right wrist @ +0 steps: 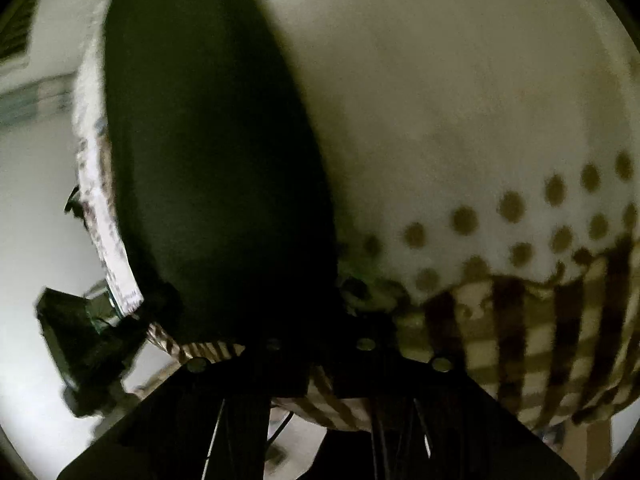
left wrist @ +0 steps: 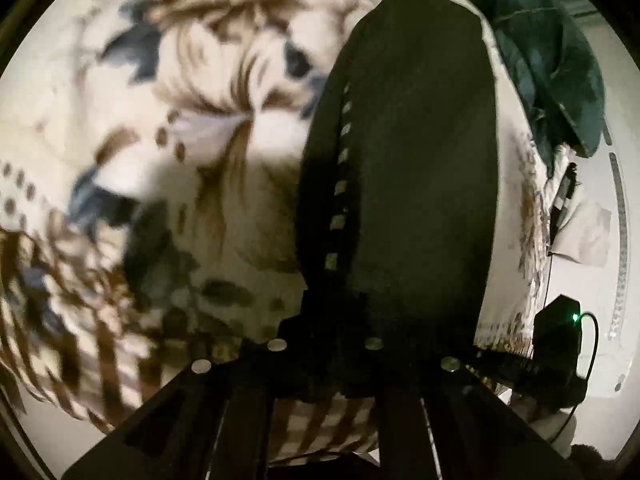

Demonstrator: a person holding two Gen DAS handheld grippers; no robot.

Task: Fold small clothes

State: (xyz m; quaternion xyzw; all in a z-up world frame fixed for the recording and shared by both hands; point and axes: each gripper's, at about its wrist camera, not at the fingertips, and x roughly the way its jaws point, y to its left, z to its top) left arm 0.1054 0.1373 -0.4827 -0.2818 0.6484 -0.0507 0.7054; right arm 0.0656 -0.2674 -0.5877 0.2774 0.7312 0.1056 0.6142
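A dark, near-black garment (left wrist: 400, 184) hangs stretched in front of the left wrist camera, with a row of small pale marks down a seam. It runs right down into my left gripper (left wrist: 324, 364), which is shut on its near edge. The same dark garment (right wrist: 208, 168) fills the left half of the right wrist view and ends in my right gripper (right wrist: 320, 364), shut on that edge. The fingertips of both grippers are hidden in dark cloth and shadow. Both views are blurred.
Under the garment lies a cream bedspread (left wrist: 168, 128) with brown and blue floral print, brown dots (right wrist: 512, 208) and a checked border (right wrist: 520, 340). A dark green cloth (left wrist: 552, 60) lies at far right. The other gripper shows at the edge (left wrist: 560, 332), (right wrist: 80, 332).
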